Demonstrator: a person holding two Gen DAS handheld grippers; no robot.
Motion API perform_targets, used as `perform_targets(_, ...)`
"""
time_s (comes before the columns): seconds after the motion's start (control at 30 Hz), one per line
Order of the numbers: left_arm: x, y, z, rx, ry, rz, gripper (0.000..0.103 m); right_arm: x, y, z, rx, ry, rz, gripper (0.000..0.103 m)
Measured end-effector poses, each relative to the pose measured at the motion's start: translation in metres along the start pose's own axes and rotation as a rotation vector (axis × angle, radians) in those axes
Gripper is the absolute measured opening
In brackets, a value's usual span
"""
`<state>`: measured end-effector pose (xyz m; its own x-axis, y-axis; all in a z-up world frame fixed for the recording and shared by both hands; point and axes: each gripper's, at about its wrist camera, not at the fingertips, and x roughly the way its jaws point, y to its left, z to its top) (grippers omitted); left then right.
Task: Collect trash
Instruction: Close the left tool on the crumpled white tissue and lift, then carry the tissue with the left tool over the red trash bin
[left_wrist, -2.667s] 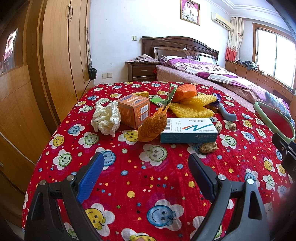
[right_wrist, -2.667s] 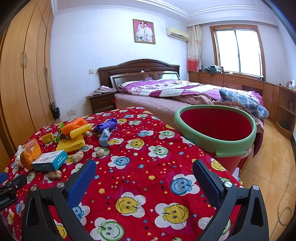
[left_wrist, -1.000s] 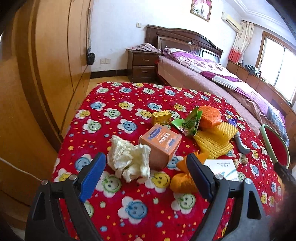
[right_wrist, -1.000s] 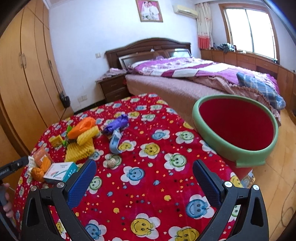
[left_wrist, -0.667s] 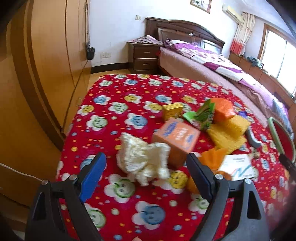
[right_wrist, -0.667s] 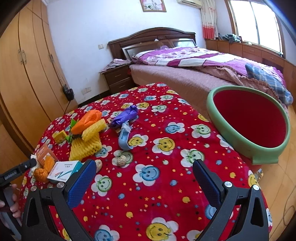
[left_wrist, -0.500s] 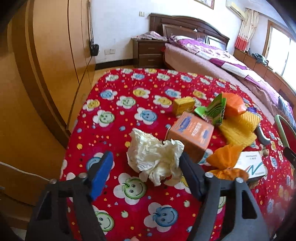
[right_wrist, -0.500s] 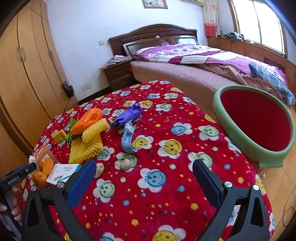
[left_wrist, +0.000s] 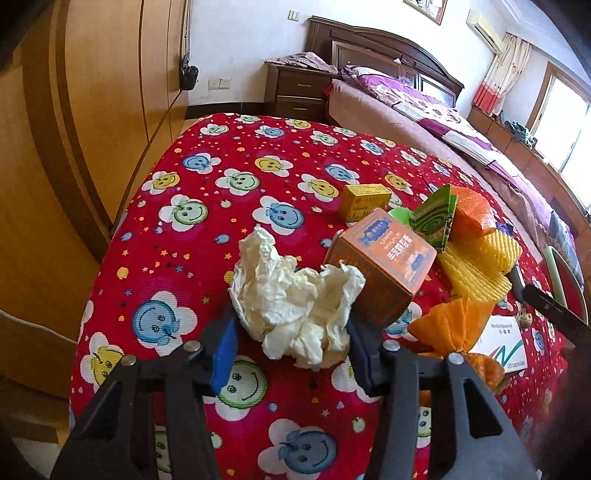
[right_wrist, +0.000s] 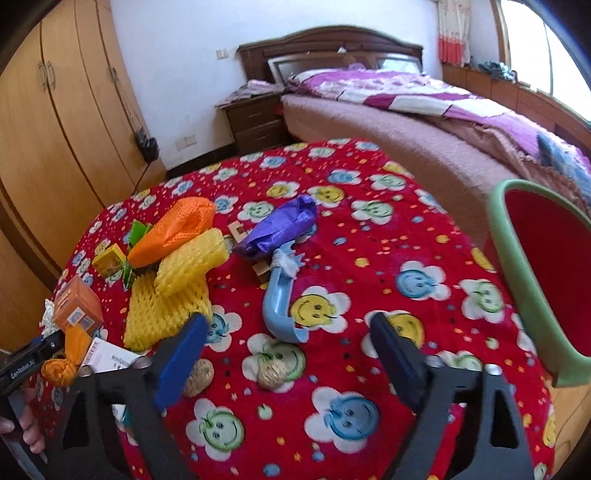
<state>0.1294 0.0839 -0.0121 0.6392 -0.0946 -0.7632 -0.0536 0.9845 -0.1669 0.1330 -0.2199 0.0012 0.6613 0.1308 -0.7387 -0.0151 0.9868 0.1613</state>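
crumpled white tissue sits between the left gripper pads, jaws just been closing and touching it, orange box right behind. right gripper half spread, also closing, nothing in it, over a walnut; red bin off the table's right edge
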Motion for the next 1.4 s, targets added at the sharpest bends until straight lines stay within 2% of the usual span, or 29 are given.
perform_targets(0.07, 0.0, -0.002, 0.0, 0.007, -0.006, -0.002, 0.049, 0.007, 0.003, 0.001, -0.019, 0.014, 0.006, 0.056)
perform_targets(0.27, -0.005, -0.006, -0.001, 0.018, -0.03, -0.002, 0.04, 0.013, -0.002, 0.001, -0.007, 0.029, 0.032, 0.031)
perform_targets(0.33, -0.01, -0.006, -0.001, 0.012, -0.04, -0.006, 0.037, 0.012, -0.007, 0.001, 0.011, 0.033, 0.033, 0.026)
perform_targets(0.5, -0.027, -0.003, -0.003, -0.02, -0.06, -0.016, 0.036, 0.001, -0.012, -0.003, 0.024, 0.029, 0.046, 0.025)
perform_targets(0.67, -0.048, -0.003, -0.006, -0.029, -0.095, -0.032, 0.036, -0.017, -0.015, -0.014, 0.04, 0.016, 0.074, 0.015)
perform_targets(0.77, -0.059, -0.005, -0.008, -0.031, -0.111, -0.045, 0.036, -0.032, -0.017, -0.022, 0.048, -0.006, 0.086, 0.014)
perform_targets(1.4, -0.108, -0.063, -0.011, 0.029, -0.159, -0.163, 0.036, -0.109, -0.051, -0.048, 0.113, -0.151, 0.154, 0.013)
